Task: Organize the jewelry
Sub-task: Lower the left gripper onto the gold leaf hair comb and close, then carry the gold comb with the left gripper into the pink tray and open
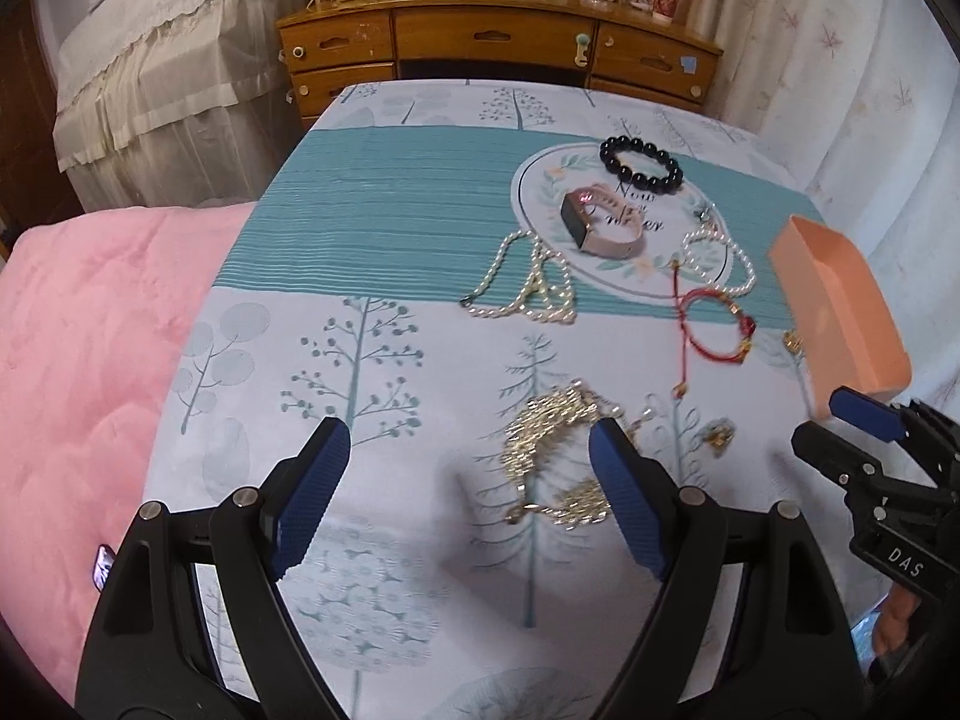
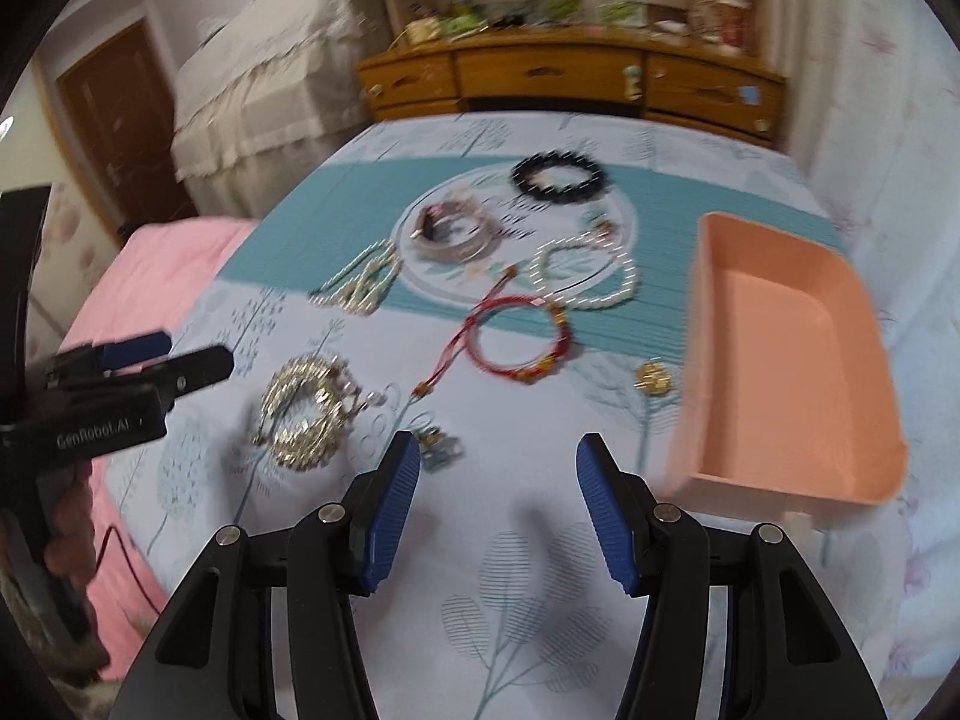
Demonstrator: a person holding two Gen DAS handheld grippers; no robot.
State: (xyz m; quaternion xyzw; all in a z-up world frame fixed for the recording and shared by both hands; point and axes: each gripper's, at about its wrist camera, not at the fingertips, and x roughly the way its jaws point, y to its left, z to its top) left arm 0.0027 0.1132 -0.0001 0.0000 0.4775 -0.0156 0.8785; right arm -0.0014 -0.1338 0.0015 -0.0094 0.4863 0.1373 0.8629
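A bed covered by a pale sheet printed with teal trees and a broad teal striped band [image 1: 390,204] fills both views. The left gripper [image 1: 468,468] hovers low over the near middle of the sheet, its blue-padded jaws spread wide and holding nothing. The right gripper [image 2: 495,480] hovers to its right, jaws likewise released and empty.

Just beyond the left gripper's right finger lies a tangled gold chain necklace [image 1: 558,456]. Farther off lie a red cord bracelet with gold beads [image 2: 519,339], a white pearl strand on the right [image 2: 591,276], a second pearl strand bunched on the left [image 1: 528,282], a pink band watch with a dark rectangular face [image 1: 600,225] and, farthest, a black round-bead bracelet [image 1: 642,162]. A small gold charm [image 2: 654,381] sits just left of the tray; another small gold piece [image 2: 438,447] lies right beside the right gripper's left finger.

A shallow rectangular peach plastic tray [image 2: 786,354] rests at the right edge of the bed, empty, near a pale leaf-patterned curtain [image 1: 840,60]. The near centre of the sheet is bare. A pink quilt [image 1: 90,360] lies along the left edge. At the far end stands a wooden dresser with drawers [image 1: 498,42], cluttered on top, and far left a piece of furniture draped in cream lace cloth [image 1: 162,48]
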